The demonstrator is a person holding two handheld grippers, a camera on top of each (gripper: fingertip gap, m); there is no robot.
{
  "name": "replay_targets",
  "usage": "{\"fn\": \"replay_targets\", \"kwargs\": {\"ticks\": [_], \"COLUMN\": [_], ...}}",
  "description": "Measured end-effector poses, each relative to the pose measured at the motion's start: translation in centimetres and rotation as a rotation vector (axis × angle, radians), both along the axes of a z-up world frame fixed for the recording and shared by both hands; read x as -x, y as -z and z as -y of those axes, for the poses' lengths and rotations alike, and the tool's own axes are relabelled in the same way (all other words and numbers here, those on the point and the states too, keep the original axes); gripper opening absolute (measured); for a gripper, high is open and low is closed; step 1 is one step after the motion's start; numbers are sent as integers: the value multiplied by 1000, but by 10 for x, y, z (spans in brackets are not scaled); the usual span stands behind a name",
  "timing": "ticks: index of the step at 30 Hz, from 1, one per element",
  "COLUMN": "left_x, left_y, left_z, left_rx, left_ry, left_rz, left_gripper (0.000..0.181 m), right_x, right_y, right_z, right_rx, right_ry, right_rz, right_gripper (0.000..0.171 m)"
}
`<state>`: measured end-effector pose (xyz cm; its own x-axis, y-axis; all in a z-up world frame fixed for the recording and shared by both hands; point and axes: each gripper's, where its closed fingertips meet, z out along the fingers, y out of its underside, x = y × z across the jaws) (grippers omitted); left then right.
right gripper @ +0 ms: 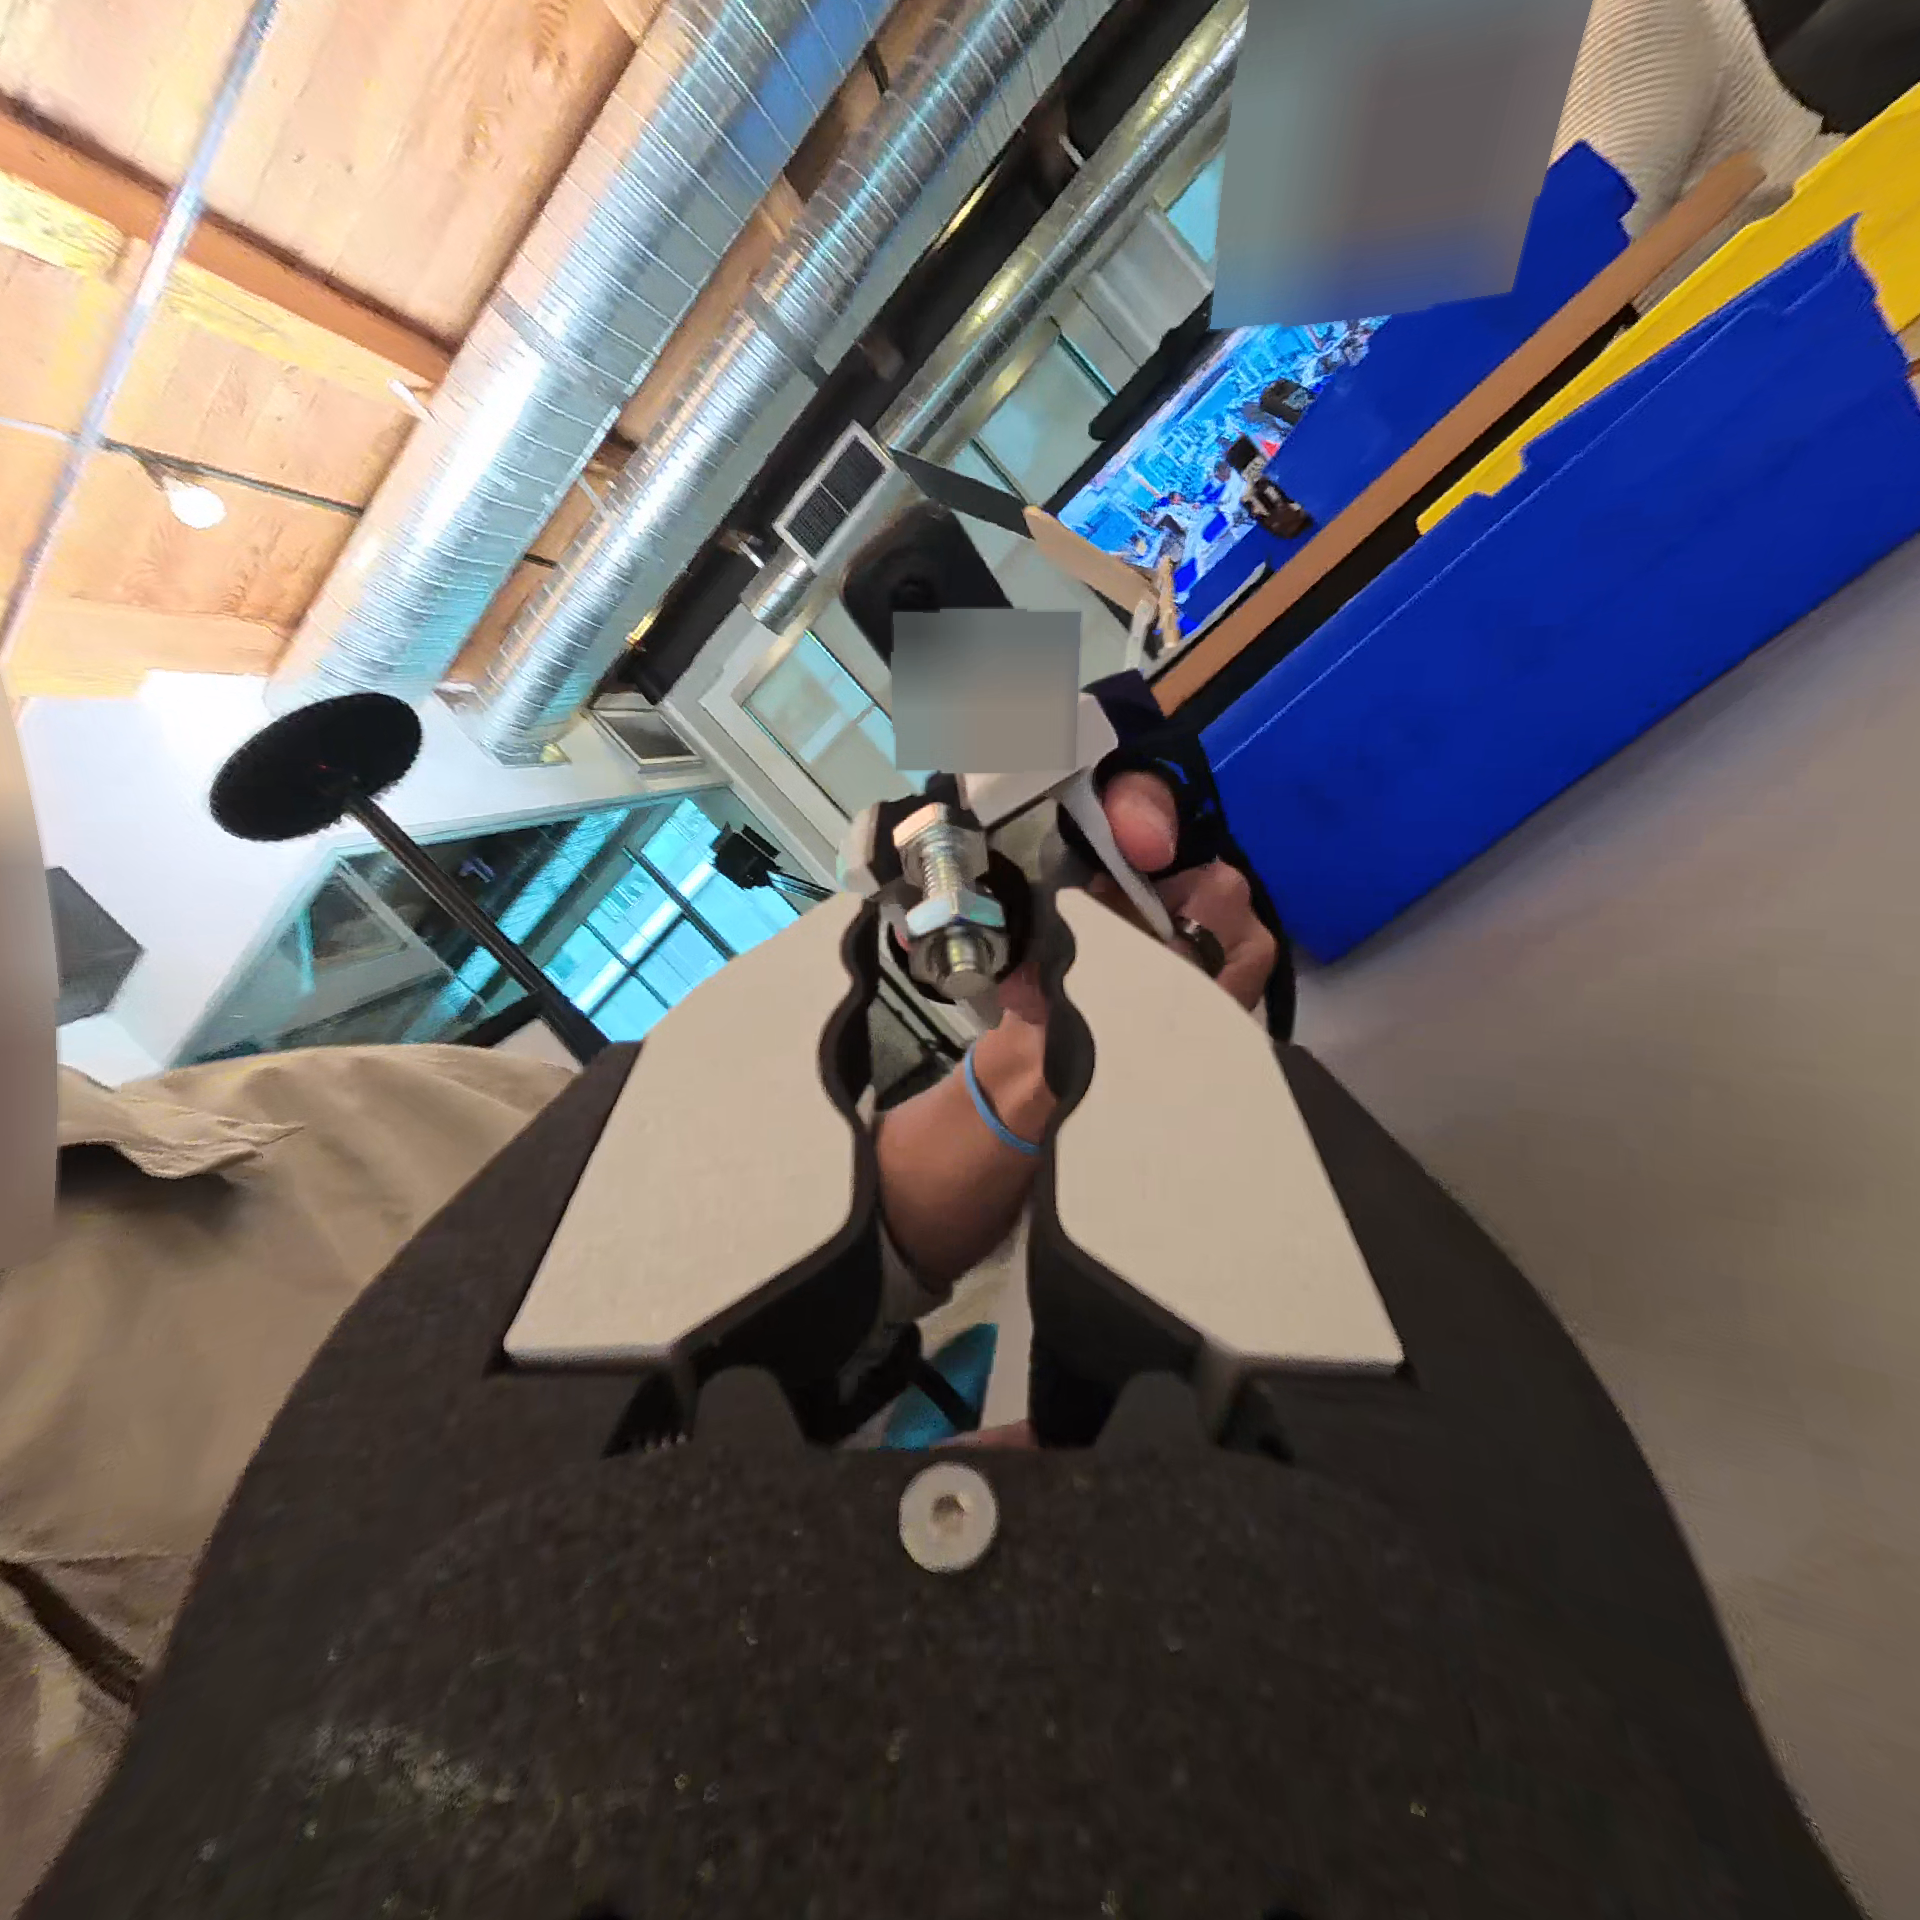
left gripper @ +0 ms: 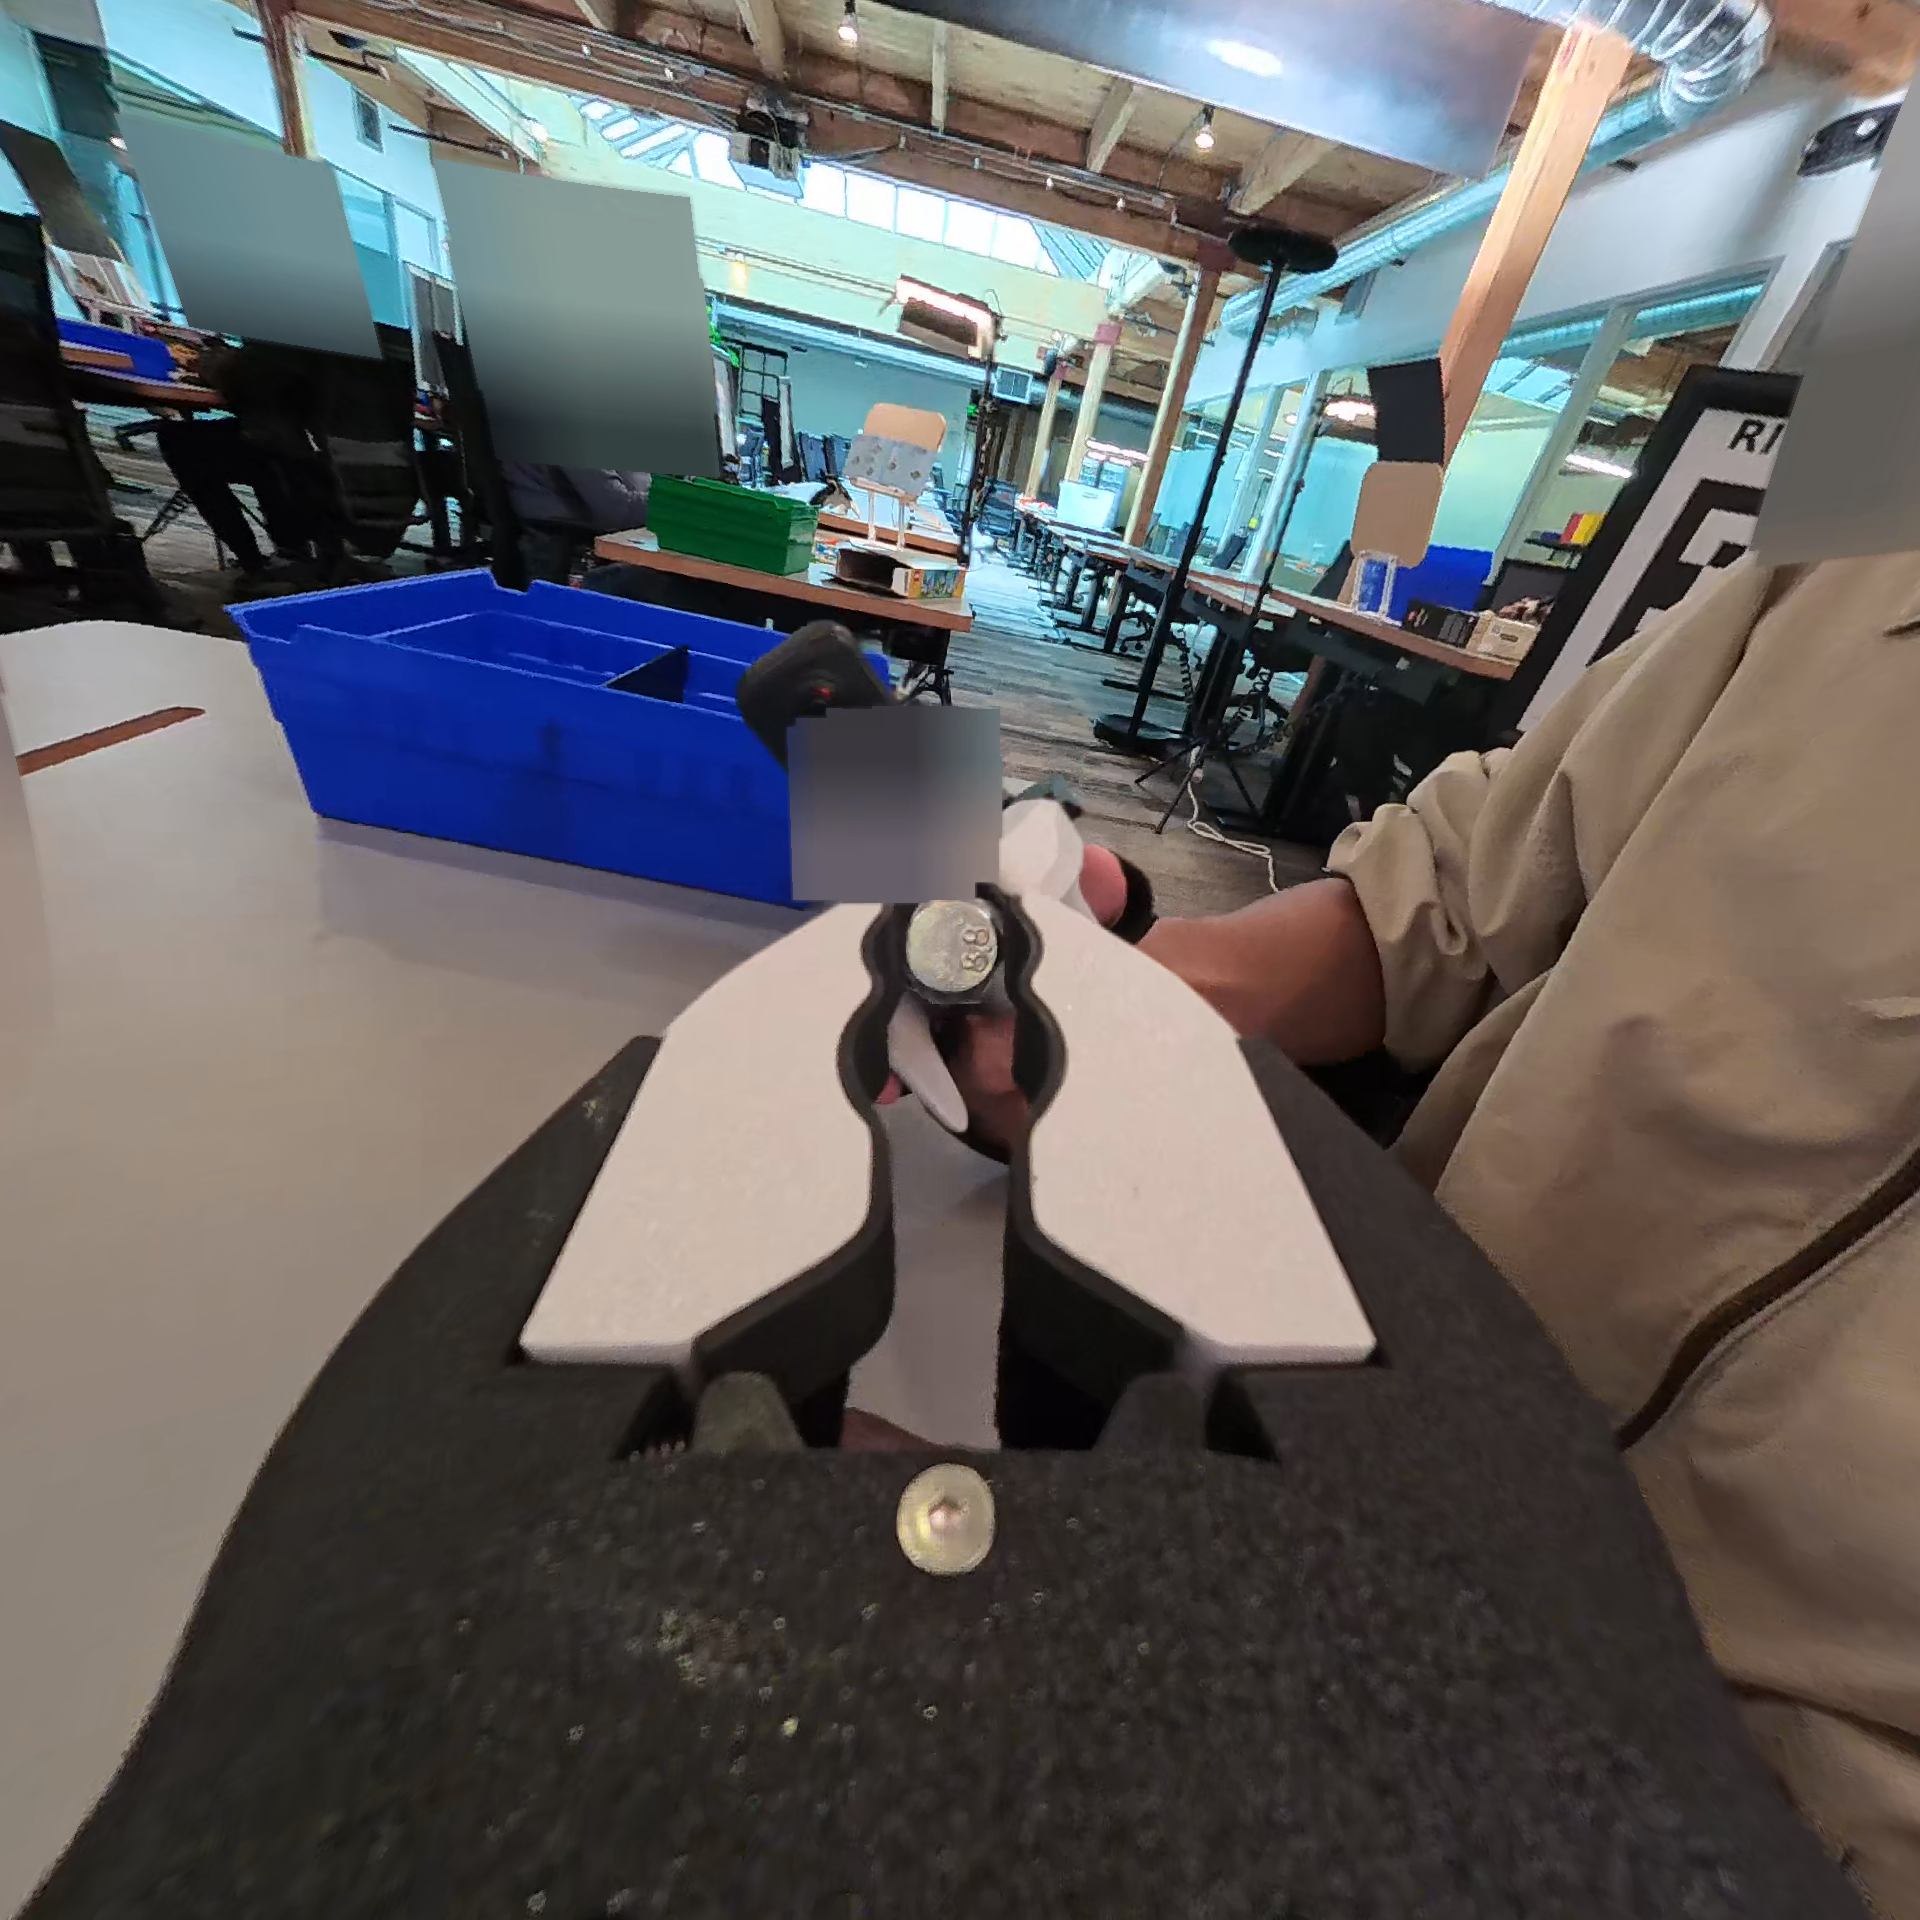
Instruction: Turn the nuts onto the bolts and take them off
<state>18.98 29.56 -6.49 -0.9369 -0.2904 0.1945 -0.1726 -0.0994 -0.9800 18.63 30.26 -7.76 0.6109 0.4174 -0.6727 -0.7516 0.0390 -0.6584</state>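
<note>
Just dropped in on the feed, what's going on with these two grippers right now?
A person holds a gripper in each hand above a grey table. The left gripper is clamped on the head end of a bolt. The right gripper faces it and is closed on the nut, which sits partway along the bolt's thread with the thread tip poking past it. A blue bin stands on the table behind them. Whether the nut is going on or coming off cannot be told.

Grey desk (left gripper: 260, 1039), smooth top. Blue plastic bin (left gripper: 520, 748) sits directly on it toward the far edge; black divider inside the bin.
</note>
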Motion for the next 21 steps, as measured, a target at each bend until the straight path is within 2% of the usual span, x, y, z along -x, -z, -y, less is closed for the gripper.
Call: {"fn": "replay_targets", "kwargs": {"ticks": [3, 8, 9, 11, 14, 16, 18, 21], "left_x": [1, 3, 3, 3, 4, 5, 4, 4], "left_y": [0, -1, -1, -4, -7, -5, -2, -1], "left_z": [1, 2, 3, 3, 4, 6, 8, 8], "left_rx": [-12, -6, -4, 10, 28, 23, 10, -2], "left_ry": [-2, 7, 11, 18, 31, 35, 31, 27], "left_rz": [11, 13, 12, 11, 6, 4, 4, 6], "left_gripper": [18, 18, 18, 18, 18, 18, 18, 18], "right_x": [1, 7, 7, 8, 12, 13, 15, 13], "right_y": [2, 7, 8, 11, 12, 12, 9, 10], "right_z": [1, -2, -3, -5, -7, -8, -6, -4], "right_rx": [-12, 27, 30, 56, 65, 68, 50, 63], "right_ry": [-25, -28, -32, -34, -37, -28, -31, 3], "right_rz": [-36, 26, 28, 36, 72, 97, 111, 167], "right_gripper": [18, 18, 19, 33, 37, 32, 19, 19]}}
